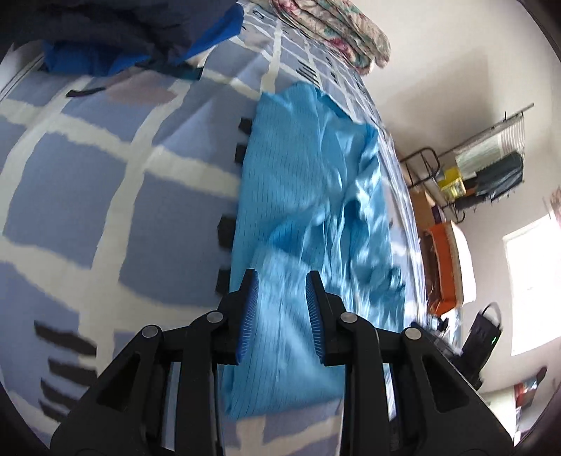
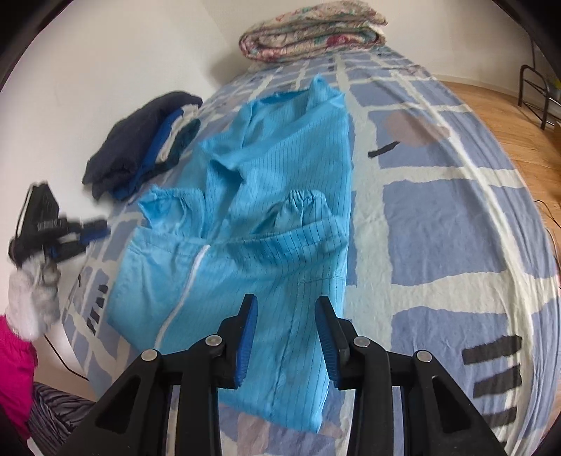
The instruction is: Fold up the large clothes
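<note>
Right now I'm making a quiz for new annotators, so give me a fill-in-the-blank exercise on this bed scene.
1. The light blue pinstriped garment has a zipper coloured ____.
2. The folded floral quilt sits at the ____ end of the checked bedsheet.
3. The stack of dark folded clothes lies on the garment's ____ side in the right wrist view.
4. The person's hand with the left hand-held gripper wears a ____ glove.

Missing words: white; far; left; white

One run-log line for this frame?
stage: mid-fold | light blue garment: partly folded on bed | left gripper: open | right gripper: open
</note>
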`<state>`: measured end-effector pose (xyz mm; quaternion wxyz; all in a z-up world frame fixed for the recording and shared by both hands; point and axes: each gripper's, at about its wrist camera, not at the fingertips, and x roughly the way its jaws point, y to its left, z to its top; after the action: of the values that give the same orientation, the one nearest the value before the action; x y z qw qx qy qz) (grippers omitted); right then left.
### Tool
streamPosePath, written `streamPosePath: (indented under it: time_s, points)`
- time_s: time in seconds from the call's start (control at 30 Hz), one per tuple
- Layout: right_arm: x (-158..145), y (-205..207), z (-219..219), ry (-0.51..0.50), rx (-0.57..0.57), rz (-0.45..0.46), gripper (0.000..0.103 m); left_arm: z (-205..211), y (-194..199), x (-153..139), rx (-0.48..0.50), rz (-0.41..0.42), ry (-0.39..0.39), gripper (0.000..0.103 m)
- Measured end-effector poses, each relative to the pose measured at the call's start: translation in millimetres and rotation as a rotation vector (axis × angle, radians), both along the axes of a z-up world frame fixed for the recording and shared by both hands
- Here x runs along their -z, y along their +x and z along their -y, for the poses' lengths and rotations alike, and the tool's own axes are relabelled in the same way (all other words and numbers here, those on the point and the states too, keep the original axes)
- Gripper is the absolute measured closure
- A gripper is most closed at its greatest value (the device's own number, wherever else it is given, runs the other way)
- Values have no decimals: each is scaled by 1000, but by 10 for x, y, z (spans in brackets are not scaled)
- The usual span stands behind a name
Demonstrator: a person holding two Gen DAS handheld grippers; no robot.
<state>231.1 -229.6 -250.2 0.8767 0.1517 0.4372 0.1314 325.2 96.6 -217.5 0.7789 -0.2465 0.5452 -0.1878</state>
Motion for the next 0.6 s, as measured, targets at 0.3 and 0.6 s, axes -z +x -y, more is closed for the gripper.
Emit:
streamPosePath:
  time_s: [0.3, 0.6]
  points:
    - [-740, -558, -190, -137, 78, 154, 62, 214, -463, -579, 80, 160, 87, 76]
    - [-1793, -1123, -376, -172, 149, 321, 28, 169, -474, -1548, 130, 332, 58, 73]
